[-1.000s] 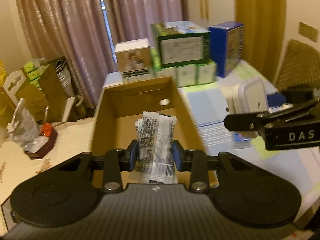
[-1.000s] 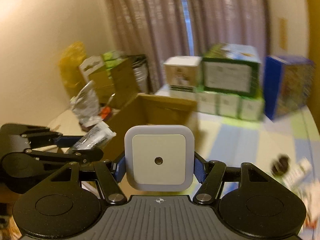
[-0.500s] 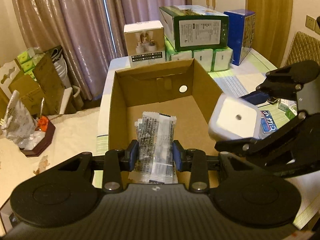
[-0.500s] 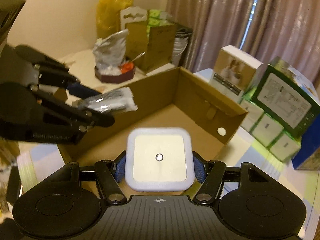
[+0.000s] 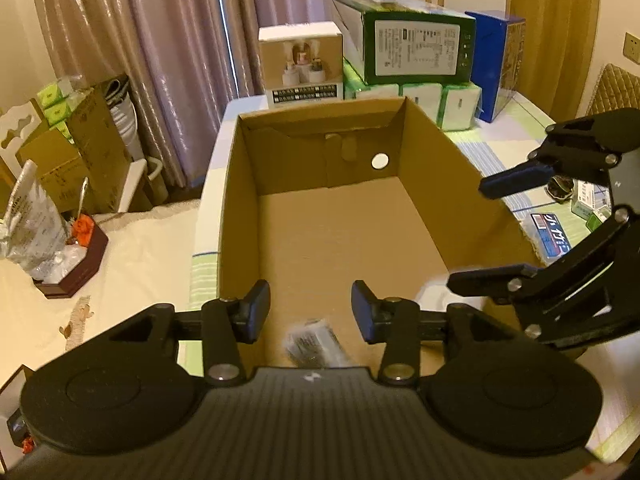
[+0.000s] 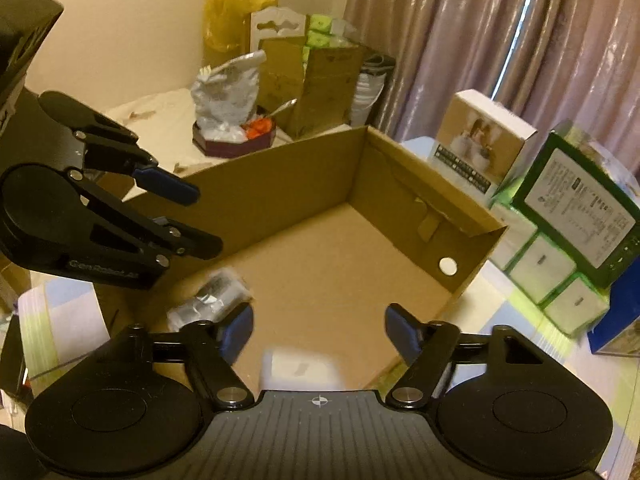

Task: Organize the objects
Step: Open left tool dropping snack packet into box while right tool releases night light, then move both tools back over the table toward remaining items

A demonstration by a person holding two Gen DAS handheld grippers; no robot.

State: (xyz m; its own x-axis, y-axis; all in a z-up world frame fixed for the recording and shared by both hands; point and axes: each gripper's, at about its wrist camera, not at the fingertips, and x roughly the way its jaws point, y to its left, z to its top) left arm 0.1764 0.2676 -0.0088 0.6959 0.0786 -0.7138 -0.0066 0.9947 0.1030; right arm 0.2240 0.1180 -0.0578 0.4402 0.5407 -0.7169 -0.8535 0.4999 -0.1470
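An open cardboard box [image 5: 436, 184] [image 6: 280, 184] lies on the table under both grippers. My left gripper [image 5: 310, 312] is open above the box's near end, and a blurred silver snack packet [image 5: 314, 344] [image 6: 210, 300] is below it inside the box. My right gripper [image 6: 320, 330] is also open, and a blurred white square night light [image 6: 300, 368] sits below it in the box. The night light shows as a white smear [image 5: 440, 280] beside the right gripper's fingers [image 5: 516, 182] in the left wrist view.
Stacked product boxes [image 5: 404, 52] and a blue box [image 5: 496, 60] stand beyond the cardboard box. Small packets [image 5: 556, 236] lie on the table to the right. A dark tray with a foil bag [image 5: 60, 256] sits left. Curtains hang behind.
Both grippers opened over the box. The snack packet left the left gripper and the night light left the right gripper; both have dropped into the box, blurred by motion.
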